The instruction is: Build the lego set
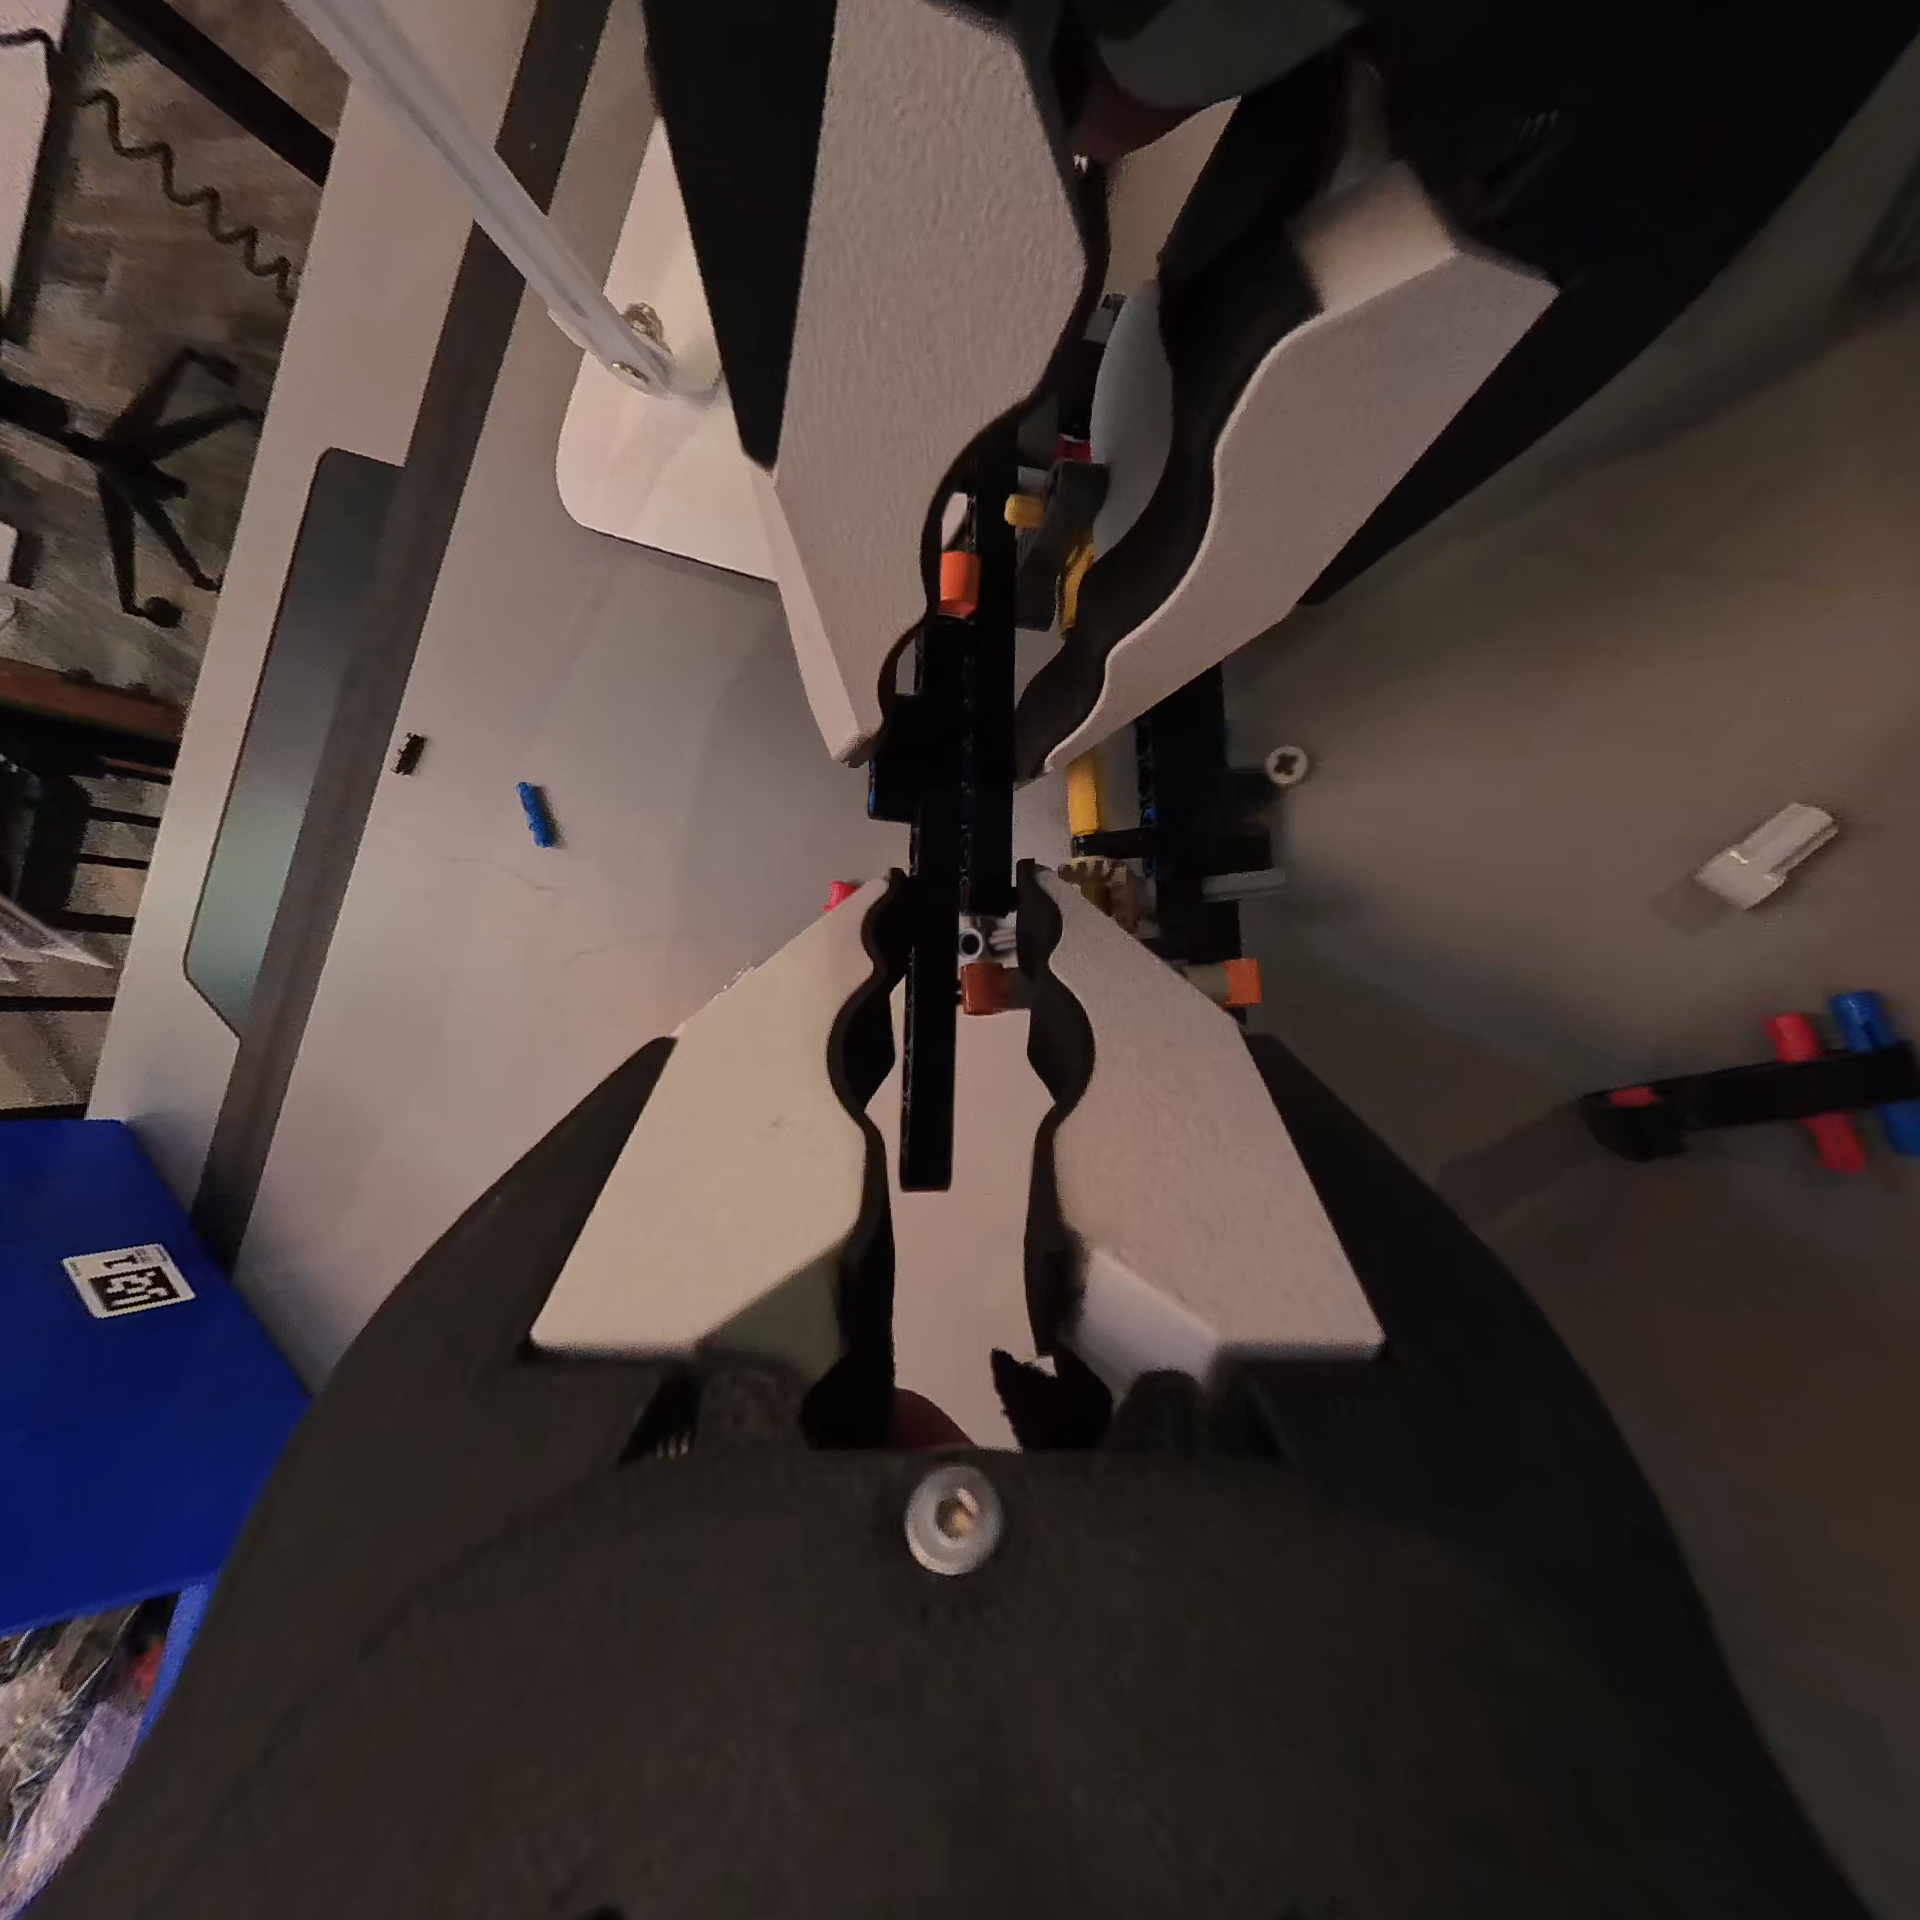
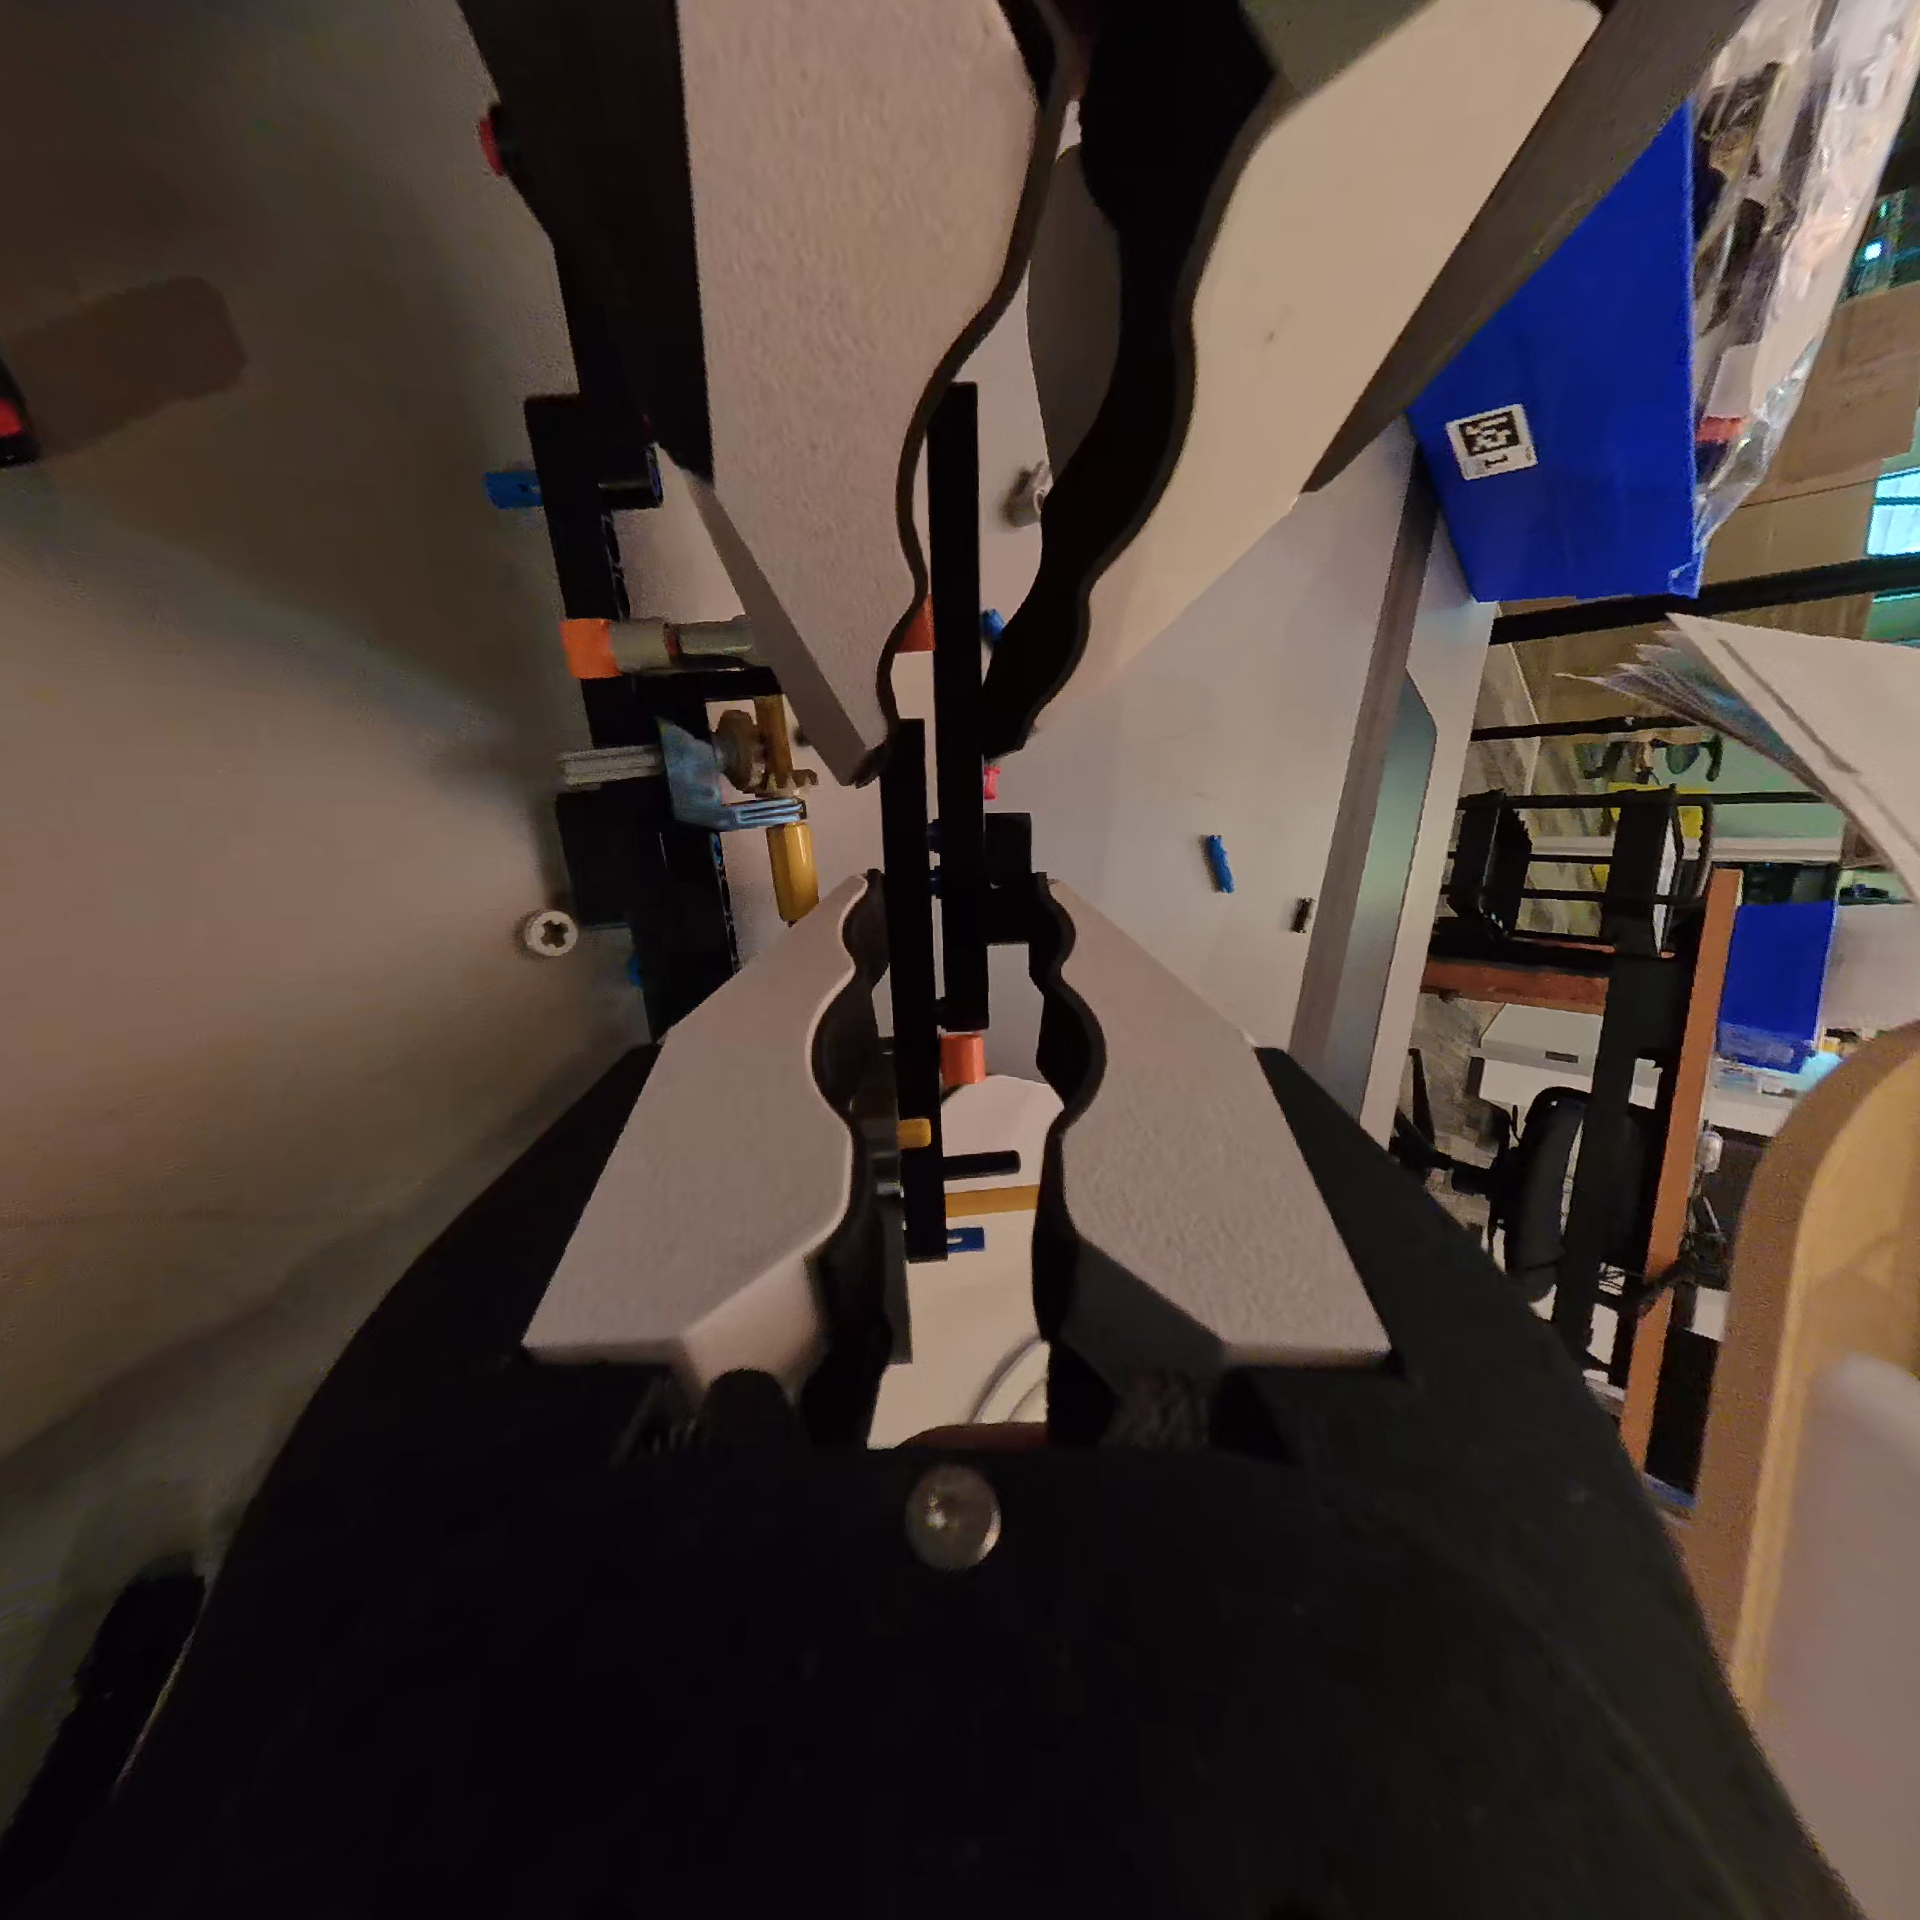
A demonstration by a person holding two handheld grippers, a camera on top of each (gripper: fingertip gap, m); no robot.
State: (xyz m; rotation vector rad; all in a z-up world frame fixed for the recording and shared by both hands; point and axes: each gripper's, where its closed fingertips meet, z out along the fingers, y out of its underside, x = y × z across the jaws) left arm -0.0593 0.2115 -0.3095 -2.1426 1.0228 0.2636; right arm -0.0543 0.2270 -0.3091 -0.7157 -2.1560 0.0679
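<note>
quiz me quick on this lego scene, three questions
1. True or false: a blue pin lies loose on the table.
2. The bin is: A red, B blue, C green.
3. What do the left gripper and right gripper both hold?

Key: 1 true. 2 B. 3 the black model.

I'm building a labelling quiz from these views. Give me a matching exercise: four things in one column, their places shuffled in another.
1 small loose blue pin
2 white angled plastic piece
3 blue plastic bin
4 long black beam assembly

A on the grey surface
B between left gripper and right gripper
C off the tabletop's edge
D alone on the white tabletop

Pairs: 1-D, 2-A, 3-C, 4-B
</note>
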